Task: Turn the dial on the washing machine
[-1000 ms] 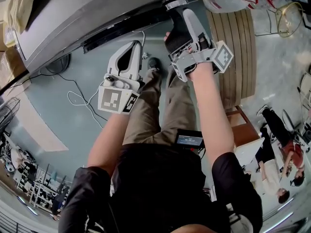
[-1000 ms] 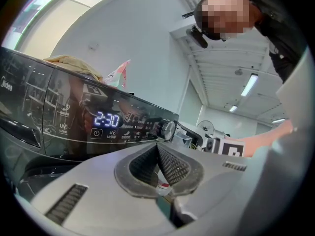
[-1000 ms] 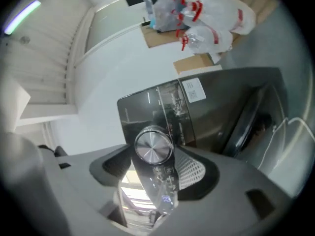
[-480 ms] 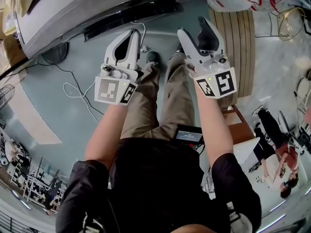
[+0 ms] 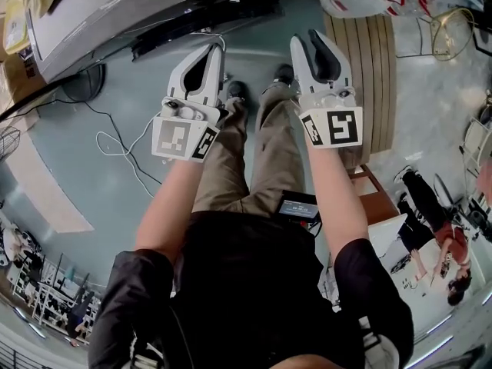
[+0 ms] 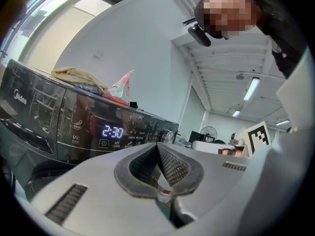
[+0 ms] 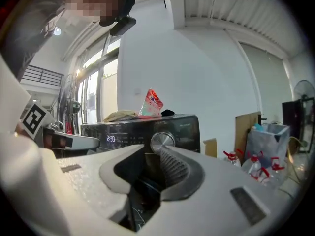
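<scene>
- Right tool: jaws closing on nothing, well apart from the dial; too narrow, they'd bump it.
- Left tool: jaws together, empty.

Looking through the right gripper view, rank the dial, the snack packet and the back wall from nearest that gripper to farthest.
1. dial, straight ahead on the front panel of the washer.
2. snack packet, up on the washer's top.
3. back wall, behind the washer.
The jaws of the right gripper are closing on nothing.

washing machine black | dial silver | trousers khaki | floor grey-green
</scene>
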Motion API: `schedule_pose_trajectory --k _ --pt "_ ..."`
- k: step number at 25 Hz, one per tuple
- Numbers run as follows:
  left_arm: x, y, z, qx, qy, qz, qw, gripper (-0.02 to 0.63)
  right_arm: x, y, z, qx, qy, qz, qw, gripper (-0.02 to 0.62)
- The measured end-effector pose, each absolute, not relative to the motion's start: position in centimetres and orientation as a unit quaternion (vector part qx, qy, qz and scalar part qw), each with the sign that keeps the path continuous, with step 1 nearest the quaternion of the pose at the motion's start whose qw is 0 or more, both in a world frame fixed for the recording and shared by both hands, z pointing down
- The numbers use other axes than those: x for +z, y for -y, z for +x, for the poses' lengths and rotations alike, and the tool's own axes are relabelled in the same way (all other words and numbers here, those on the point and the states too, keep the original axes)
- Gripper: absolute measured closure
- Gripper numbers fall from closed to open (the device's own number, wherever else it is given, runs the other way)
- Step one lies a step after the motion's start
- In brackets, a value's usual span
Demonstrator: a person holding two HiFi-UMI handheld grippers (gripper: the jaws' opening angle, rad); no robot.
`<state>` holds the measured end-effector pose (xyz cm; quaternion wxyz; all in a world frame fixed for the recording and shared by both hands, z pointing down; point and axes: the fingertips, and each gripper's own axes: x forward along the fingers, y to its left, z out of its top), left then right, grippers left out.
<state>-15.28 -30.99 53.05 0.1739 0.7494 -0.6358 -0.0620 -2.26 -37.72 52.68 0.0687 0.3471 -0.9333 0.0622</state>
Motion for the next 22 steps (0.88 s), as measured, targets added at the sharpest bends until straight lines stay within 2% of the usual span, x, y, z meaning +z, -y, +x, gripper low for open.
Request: schedule_pose_trajectory --k 3,7,10,16,22 --pt "51.2 30.5 -14.6 -0.061 0.635 0.752 0.165 0.611 50.2 36.8 -1.6 0.053 0.934 0.345 0.073 0.525" --pt "46.6 30.0 -13.1 -0.024 0.617 0.779 0.112 0.611 45.2 35.3 -1.2 0.038 0.935 0.344 0.071 0.592" --pt "42.6 28.8 -12.5 -0.025 0.615 0.784 0.088 0.611 40.8 34.1 -0.2 0.019 0.932 0.354 0.07 0.592" --pt "35.5 26.7 -12.1 -0.036 0.606 0.789 0.091 0.611 32.1 33.6 3.1 0.001 0.928 0.371 0.026 0.593" --pt "30.6 20.9 -9.2 -0.03 0.584 0.805 0.095 0.611 26.3 29.6 8.3 -0.018 0.927 0.374 0.015 0.592"
